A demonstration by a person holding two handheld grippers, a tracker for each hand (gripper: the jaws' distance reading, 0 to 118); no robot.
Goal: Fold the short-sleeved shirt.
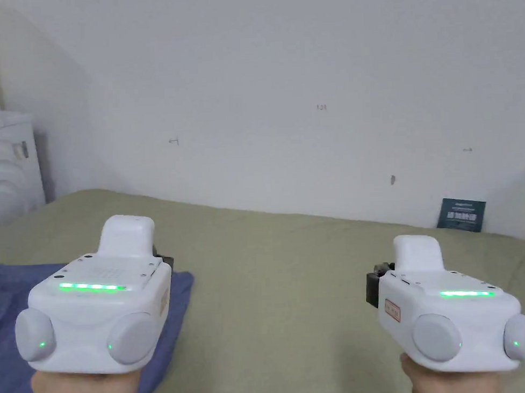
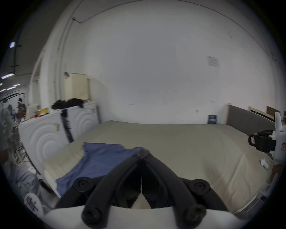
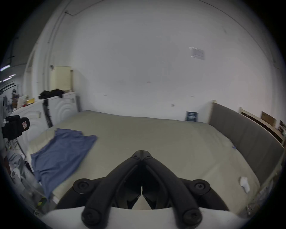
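No lettering comes out clearly enough for you to read in any of the views. The dark card point(image 1: 461, 214) leaning on the wall at the far edge of the bed carries pale lines of print, too small to make out. The paper sheet point(image 2: 213, 61) stuck high on the wall is blurred grey. The red-framed sticker point(image 1: 392, 310) on the side of your right gripper point(image 1: 373, 287) holds a mark you cannot decipher, and so does the similar sticker point(image 3: 24, 124) on your left gripper point(image 3: 14, 127).
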